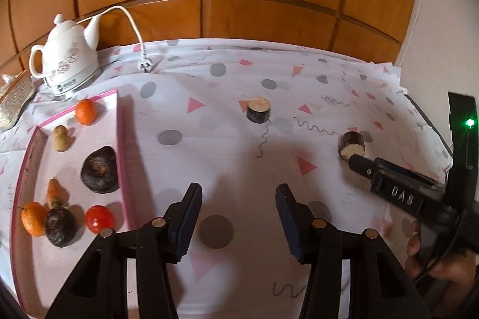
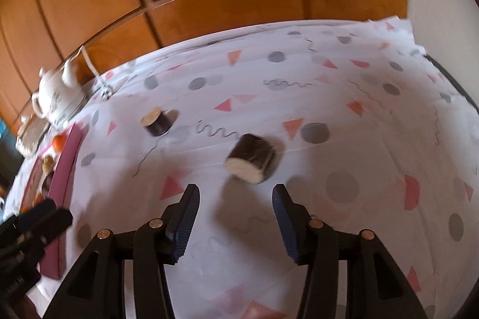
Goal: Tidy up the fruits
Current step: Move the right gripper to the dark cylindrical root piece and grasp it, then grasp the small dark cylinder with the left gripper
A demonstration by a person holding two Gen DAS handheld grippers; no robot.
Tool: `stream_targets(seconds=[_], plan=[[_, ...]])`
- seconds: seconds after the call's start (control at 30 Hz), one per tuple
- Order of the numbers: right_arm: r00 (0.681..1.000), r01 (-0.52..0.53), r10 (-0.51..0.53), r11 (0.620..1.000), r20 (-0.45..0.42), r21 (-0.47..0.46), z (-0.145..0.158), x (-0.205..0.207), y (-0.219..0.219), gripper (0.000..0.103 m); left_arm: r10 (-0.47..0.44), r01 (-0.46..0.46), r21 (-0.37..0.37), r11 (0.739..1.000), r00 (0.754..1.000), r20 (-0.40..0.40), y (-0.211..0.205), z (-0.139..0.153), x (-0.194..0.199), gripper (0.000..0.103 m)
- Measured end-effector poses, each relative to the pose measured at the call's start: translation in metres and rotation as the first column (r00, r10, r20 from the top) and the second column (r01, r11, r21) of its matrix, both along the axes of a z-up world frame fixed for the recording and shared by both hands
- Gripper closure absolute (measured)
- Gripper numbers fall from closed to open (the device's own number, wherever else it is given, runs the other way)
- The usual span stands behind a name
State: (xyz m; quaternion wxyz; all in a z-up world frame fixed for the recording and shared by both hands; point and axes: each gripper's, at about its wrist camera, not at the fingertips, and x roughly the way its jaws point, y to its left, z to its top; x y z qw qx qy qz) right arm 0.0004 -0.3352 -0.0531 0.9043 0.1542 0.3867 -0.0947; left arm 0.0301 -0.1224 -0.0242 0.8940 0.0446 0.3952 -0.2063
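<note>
Both hand-held grippers are ours: the left hand-held gripper hangs with its jaws apart and nothing between them over the patterned cloth covering the tabletop, and the right hand-held gripper likewise has its jaws apart and bare. Just beyond the right one's fingertips lies a dark-skinned cut chunk, tipped on its side with the pale cut face toward us; it is near the jaws but not between them. A second cut chunk sits farther off to the left on the cloth, well apart from the first. In the left wrist view a pink-edged tray lies on the left side of the tabletop. It holds one orange at its far end, a small tan piece beside that, a dark round fruit in the middle, and at the near end a carrot, another orange, a second dark fruit and a red tomato. Behind the tray stands a white kettle, its cord and plug lying on the cloth. A hand grips the right tool at the right edge.
</note>
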Motion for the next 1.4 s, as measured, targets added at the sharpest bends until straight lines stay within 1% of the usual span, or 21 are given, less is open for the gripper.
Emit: stream_targets(seconds=[0.13, 0.23, 0.4, 0.57, 0.63, 0.67, 0.7, 0.83, 0.9, 0.93, 1.07, 1.4], plan=[[1.0, 0.029, -0.029, 0.999, -0.009, 0.031, -0.002, 0.006, -0.013, 0.051, -0.011, 0.011, 0.004, 1.0, 1.0, -0.016, -0.006, -0.007, 0.004, 0.051], [0.999, 0.043, -0.042, 0.996, -0.014, 0.073, -0.004, 0.013, -0.02, 0.051, -0.013, 0.013, 0.008, 1.0, 1.0, -0.025, -0.009, -0.011, 0.005, 0.051], [0.999, 0.043, -0.041, 0.995, -0.024, 0.095, -0.006, 0.026, -0.022, 0.051, -0.014, 0.015, 0.011, 1.0, 0.999, -0.039, -0.011, -0.016, 0.008, 0.051], [0.998, 0.052, -0.049, 0.996, -0.038, 0.074, -0.01, 0.038, -0.022, 0.051, -0.014, 0.014, 0.01, 1.0, 0.999, -0.044, -0.012, -0.018, 0.01, 0.051], [0.998, 0.054, -0.053, 0.997, -0.036, 0.046, -0.01, 0.041, -0.021, 0.051, -0.013, 0.014, 0.011, 1.0, 0.999, -0.047, -0.014, -0.019, 0.012, 0.051], [0.998, 0.055, -0.054, 0.998, -0.034, 0.026, -0.01, 0.042, -0.02, 0.052, -0.014, 0.014, 0.01, 1.0, 0.999, -0.049, -0.014, -0.019, 0.013, 0.051], [0.998, 0.053, -0.053, 0.999, -0.029, 0.0, -0.009, 0.042, -0.019, 0.061, -0.015, 0.015, 0.009, 1.0, 0.999, -0.051, -0.015, -0.02, 0.014, 0.051], [0.999, 0.001, -0.006, 0.989, -0.032, -0.147, -0.005, 0.048, -0.008, 0.061, -0.022, 0.022, 0.004, 1.0, 0.998, -0.051, -0.02, -0.02, 0.02, 0.051], [1.0, -0.013, 0.007, 0.981, -0.03, -0.194, -0.006, 0.048, -0.006, 0.061, -0.02, 0.019, -0.008, 1.0, 0.999, -0.05, -0.021, -0.02, 0.024, 0.051], [0.999, -0.022, 0.016, 0.981, -0.035, -0.195, -0.008, 0.049, -0.008, 0.061, -0.021, 0.02, -0.018, 1.0, 0.998, -0.052, -0.022, -0.019, 0.026, 0.051], [0.999, -0.028, 0.025, 0.989, -0.021, -0.143, -0.009, 0.049, -0.017, 0.06, -0.002, 0.0, -0.032, 0.999, 0.999, -0.05, -0.027, -0.018, 0.038, 0.051], [1.0, -0.023, 0.023, 0.994, 0.003, -0.11, -0.011, 0.045, -0.019, 0.06, -0.004, -0.001, -0.062, 0.998, 0.997, -0.075, -0.05, -0.018, 0.076, 0.051]])
